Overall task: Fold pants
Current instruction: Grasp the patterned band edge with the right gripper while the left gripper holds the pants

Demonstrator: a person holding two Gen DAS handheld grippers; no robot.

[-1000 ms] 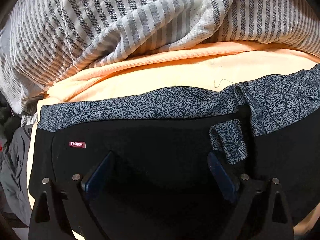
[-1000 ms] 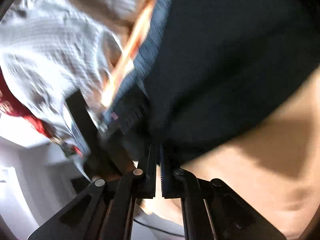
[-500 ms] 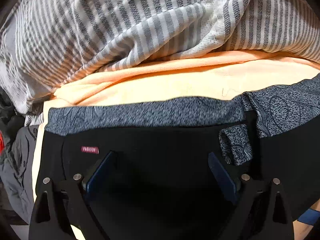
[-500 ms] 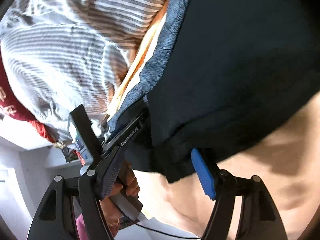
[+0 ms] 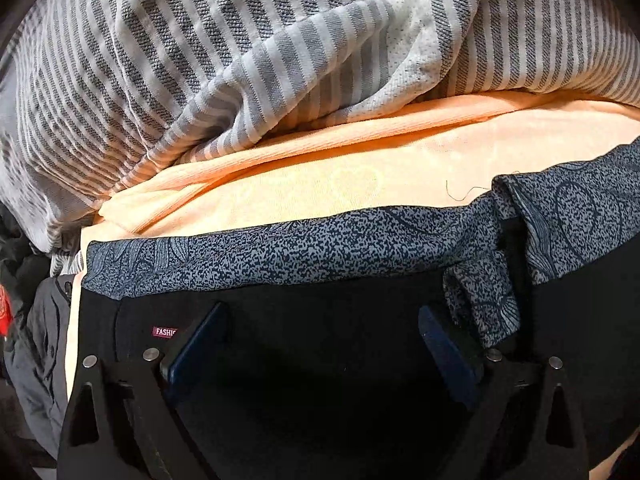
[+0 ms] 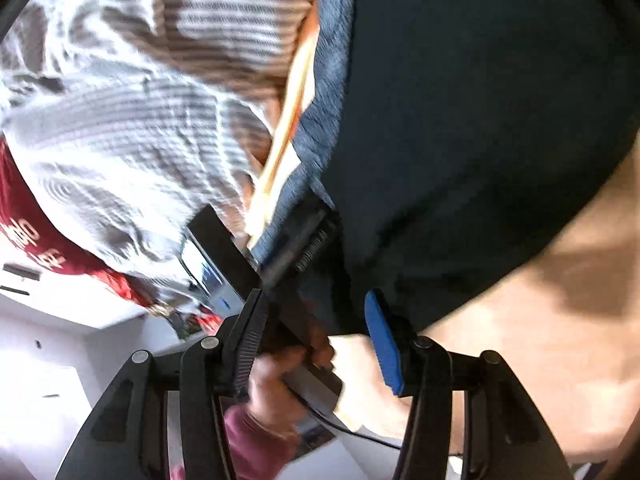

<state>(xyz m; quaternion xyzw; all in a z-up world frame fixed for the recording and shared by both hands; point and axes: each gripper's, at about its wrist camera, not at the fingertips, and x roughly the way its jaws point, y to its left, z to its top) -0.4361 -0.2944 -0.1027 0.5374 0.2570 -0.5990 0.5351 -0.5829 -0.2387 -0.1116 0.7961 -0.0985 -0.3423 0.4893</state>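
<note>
Surface: peach sheet (image 5: 320,184) is lying under everything; it looks like a bed, though its edges are not showing.
Clutter: striped cloth (image 5: 256,56) is bunching along the far side of the sheet; dark clothes (image 5: 32,344) are heaping at the left.
Pants: black pants (image 5: 320,320) are lying spread on the sheet, their speckled grey-blue waistband (image 5: 280,252) running along the far edge and a small "FASHION" tag (image 5: 164,332) sitting near the left side.
Waistband fault: part of the band (image 5: 480,304) is hanging turned over toward the right, probably wanting smoothing before a clean fold.
Left gripper (image 5: 320,344): it is hovering low over the black cloth just short of the waistband, fingers wide apart and gripping nothing, likely lining up for a grasp or a press.
Right gripper (image 6: 316,332): its fingers are standing apart at the pants' dark edge (image 6: 440,160), nothing between them; the view is blurring.
Hand (image 6: 280,384): a pink-sleeved hand is holding the other tool just beyond the right gripper.
Progress: I am judging the folding as early, since the pants are lying flat.
</note>
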